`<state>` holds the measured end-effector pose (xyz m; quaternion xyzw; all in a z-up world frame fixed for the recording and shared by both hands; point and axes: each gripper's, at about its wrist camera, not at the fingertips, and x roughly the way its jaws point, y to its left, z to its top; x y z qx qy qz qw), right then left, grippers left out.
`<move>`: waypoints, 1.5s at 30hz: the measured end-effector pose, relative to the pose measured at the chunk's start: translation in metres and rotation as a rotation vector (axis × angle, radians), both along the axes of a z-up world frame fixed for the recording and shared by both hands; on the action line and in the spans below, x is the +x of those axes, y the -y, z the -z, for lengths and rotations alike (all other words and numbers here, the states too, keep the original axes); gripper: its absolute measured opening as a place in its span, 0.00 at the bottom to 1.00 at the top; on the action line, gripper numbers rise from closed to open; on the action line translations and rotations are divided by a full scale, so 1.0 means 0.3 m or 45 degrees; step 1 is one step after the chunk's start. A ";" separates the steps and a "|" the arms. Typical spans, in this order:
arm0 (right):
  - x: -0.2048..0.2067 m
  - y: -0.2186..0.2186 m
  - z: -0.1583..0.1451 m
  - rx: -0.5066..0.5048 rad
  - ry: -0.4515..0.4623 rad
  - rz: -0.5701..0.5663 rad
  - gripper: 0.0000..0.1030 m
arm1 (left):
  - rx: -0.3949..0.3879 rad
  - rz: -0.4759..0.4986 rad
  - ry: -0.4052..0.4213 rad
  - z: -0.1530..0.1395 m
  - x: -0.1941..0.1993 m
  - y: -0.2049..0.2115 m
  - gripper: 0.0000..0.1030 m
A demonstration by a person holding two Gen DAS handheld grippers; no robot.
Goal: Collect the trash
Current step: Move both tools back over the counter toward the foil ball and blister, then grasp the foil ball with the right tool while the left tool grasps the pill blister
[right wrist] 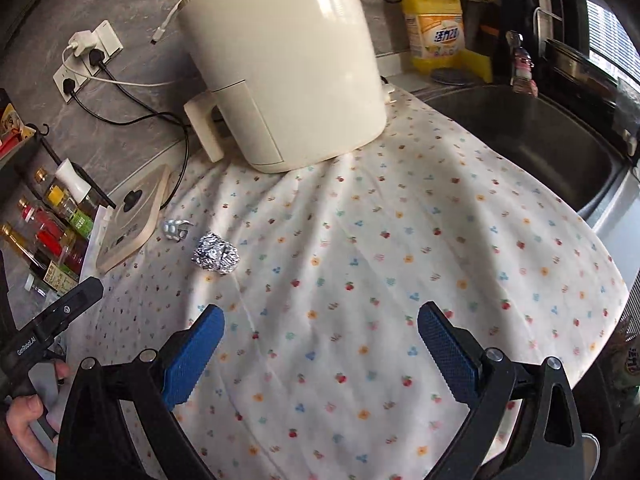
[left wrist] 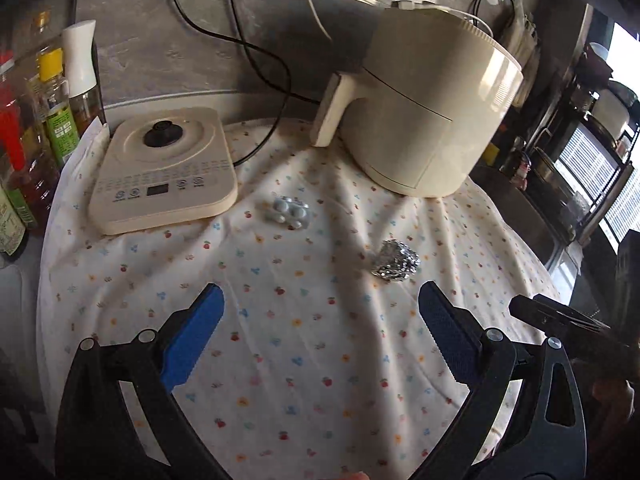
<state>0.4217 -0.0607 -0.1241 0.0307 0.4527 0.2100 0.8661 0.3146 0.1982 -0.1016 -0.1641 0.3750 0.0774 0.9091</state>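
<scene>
both tongs, left gripper (left wrist: 320,340) and right gripper (right wrist: 320,344), released above the cloth (left wrist: 320,380), foil ball (left wrist: 396,266) beyond.

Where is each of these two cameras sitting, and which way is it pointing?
Left wrist: on the left gripper, looking forward over its open blue fingers at the flowered cloth, pill pack and foil ball.
Right wrist: on the right gripper, open too, facing the air fryer and sink; a hand shows at left.
Both share cloth, foil ball, pill pack, fryer.
</scene>
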 end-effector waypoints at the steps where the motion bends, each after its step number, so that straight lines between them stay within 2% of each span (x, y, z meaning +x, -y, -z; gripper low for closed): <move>1: 0.005 -0.034 0.002 -0.007 -0.001 -0.015 0.92 | -0.002 -0.015 -0.001 0.000 0.000 -0.027 0.94; 8: 0.048 -0.227 0.011 -0.064 -0.011 -0.102 0.92 | -0.033 -0.074 0.000 0.023 -0.008 -0.172 0.94; 18: 0.145 -0.393 0.066 -0.140 -0.027 -0.163 0.92 | -0.038 -0.080 0.009 0.038 0.054 -0.269 0.94; 19: 0.151 -0.406 0.073 -0.136 -0.029 -0.176 0.76 | -0.038 -0.076 0.010 0.038 0.065 -0.274 0.94; 21: 0.166 -0.433 0.094 -0.148 -0.074 -0.236 0.35 | -0.033 -0.064 0.009 0.041 0.090 -0.280 0.94; 25: 0.173 -0.436 0.084 -0.122 -0.056 -0.253 0.34 | -0.031 -0.036 -0.006 0.054 0.142 -0.273 0.94; 30: 0.184 -0.379 0.086 -0.085 -0.069 -0.207 0.34 | -0.014 0.022 -0.016 0.071 0.210 -0.231 0.92; 35: 0.192 -0.289 0.070 -0.052 -0.056 -0.148 0.34 | -0.005 0.097 -0.055 0.107 0.294 -0.179 0.79; 38: 0.195 -0.220 0.062 -0.034 -0.053 -0.089 0.34 | 0.015 0.115 -0.074 0.132 0.343 -0.158 0.76; 42: 0.181 -0.133 0.059 -0.019 -0.052 -0.021 0.34 | 0.060 0.158 -0.141 0.181 0.412 -0.125 0.69; 43: 0.173 -0.112 0.060 -0.017 -0.052 -0.007 0.34 | 0.073 0.161 -0.167 0.197 0.424 -0.119 0.64; 44: 0.165 -0.091 0.062 -0.014 -0.055 0.007 0.34 | 0.091 0.151 -0.201 0.210 0.435 -0.115 0.40; 45: 0.157 -0.071 0.064 -0.012 -0.057 0.019 0.34 | 0.103 0.133 -0.214 0.213 0.437 -0.109 0.40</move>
